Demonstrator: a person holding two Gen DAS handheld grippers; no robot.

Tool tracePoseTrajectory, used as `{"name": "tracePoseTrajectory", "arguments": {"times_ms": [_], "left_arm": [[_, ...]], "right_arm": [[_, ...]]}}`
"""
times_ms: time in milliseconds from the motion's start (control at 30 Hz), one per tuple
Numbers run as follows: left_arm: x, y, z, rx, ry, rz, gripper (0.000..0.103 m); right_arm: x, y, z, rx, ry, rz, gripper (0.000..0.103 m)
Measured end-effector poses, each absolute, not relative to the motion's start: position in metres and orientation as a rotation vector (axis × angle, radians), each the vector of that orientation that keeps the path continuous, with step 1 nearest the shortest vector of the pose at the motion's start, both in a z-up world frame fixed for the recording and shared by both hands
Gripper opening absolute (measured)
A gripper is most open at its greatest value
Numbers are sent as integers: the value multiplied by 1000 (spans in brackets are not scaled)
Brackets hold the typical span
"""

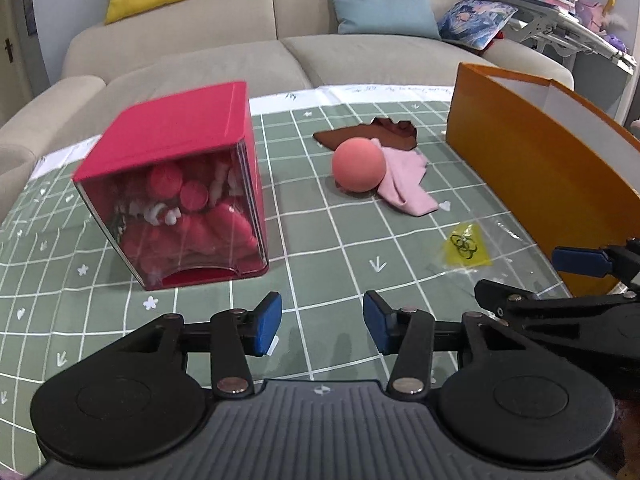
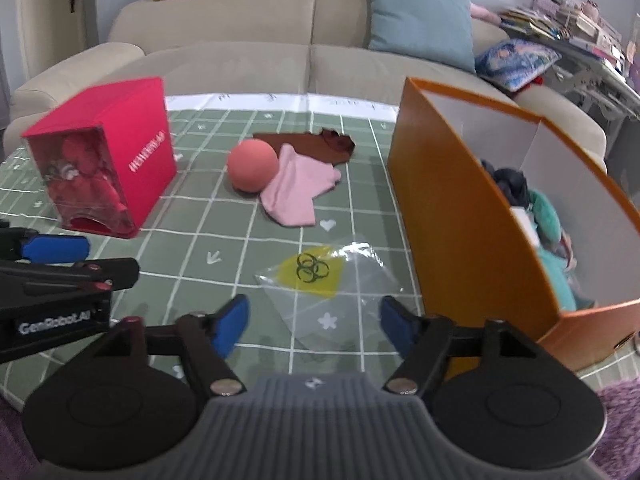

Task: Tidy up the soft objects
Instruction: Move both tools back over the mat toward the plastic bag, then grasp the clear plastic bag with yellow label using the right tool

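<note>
Both tongs, left (image 1: 323, 326) and right (image 2: 314, 326), apart, gripping nothing; ahead, round matte ball (image 1: 359, 165) touching crumpled pink cloth (image 1: 404, 184).

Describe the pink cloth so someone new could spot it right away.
Find the orange box on the green table. Left of it sits a ball; the pink cloth lies against it, paler than the brown cloth behind.

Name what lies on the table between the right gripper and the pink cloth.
A clear plastic bag with a yellow patch lies between the right gripper and the pink cloth; otherwise just tablecloth, as the right wrist view shows.
</note>
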State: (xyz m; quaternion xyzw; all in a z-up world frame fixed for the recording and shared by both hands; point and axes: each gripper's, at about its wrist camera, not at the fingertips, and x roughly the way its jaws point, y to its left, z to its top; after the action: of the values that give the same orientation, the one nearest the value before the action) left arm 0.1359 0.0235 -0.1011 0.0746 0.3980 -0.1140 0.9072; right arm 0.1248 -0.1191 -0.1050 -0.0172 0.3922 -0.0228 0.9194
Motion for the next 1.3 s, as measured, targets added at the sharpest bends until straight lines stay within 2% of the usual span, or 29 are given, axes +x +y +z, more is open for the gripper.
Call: {"name": "tracePoseTrajectory", "arguments": {"times_ms": [100,400,467,567,700,767,833,967,1033,1167,1200,1233,1300], "left_arm": [[142,23,-106,149,828,-226,56],[154,18,-120,179,859,-225,56],[154,16,-122,193,857,-228,56],[156,15,-124,192,862,-232,56],[158,14,-129,192,872,-244,56],[158,15,-129,186,872,-247,56],[159,15,-129,184,867,-249,56],[159,14,-130,187,868,-255,56],[158,14,-129,189,866,-257,56],[156,11,-126,198,852,-261,56],[156,10,-125,202,849,-263,56],[155,9,-123,202,843,-265,56],[155,9,-119,195,837,-271,56]], "right_arm": [[136,-121,-114,10,826,-66,80],[175,-125,-132,102,839,-138,82],[180,-126,-136,121,859,-144,86],[183,-127,-143,123,887,-136,98],[184,-124,-147,88,882,-131,98],[183,-124,-148,73,868,-130,93],[181,-125,-147,70,849,-129,82],[179,-126,-145,60,827,-112,66],[179,-126,-143,56,818,-100,48],[180,-126,-142,44,814,-78,40],[180,-126,-142,45,816,-74,35],[181,-126,-142,45,817,-68,21],[182,-129,-140,53,825,-57,12]]}}
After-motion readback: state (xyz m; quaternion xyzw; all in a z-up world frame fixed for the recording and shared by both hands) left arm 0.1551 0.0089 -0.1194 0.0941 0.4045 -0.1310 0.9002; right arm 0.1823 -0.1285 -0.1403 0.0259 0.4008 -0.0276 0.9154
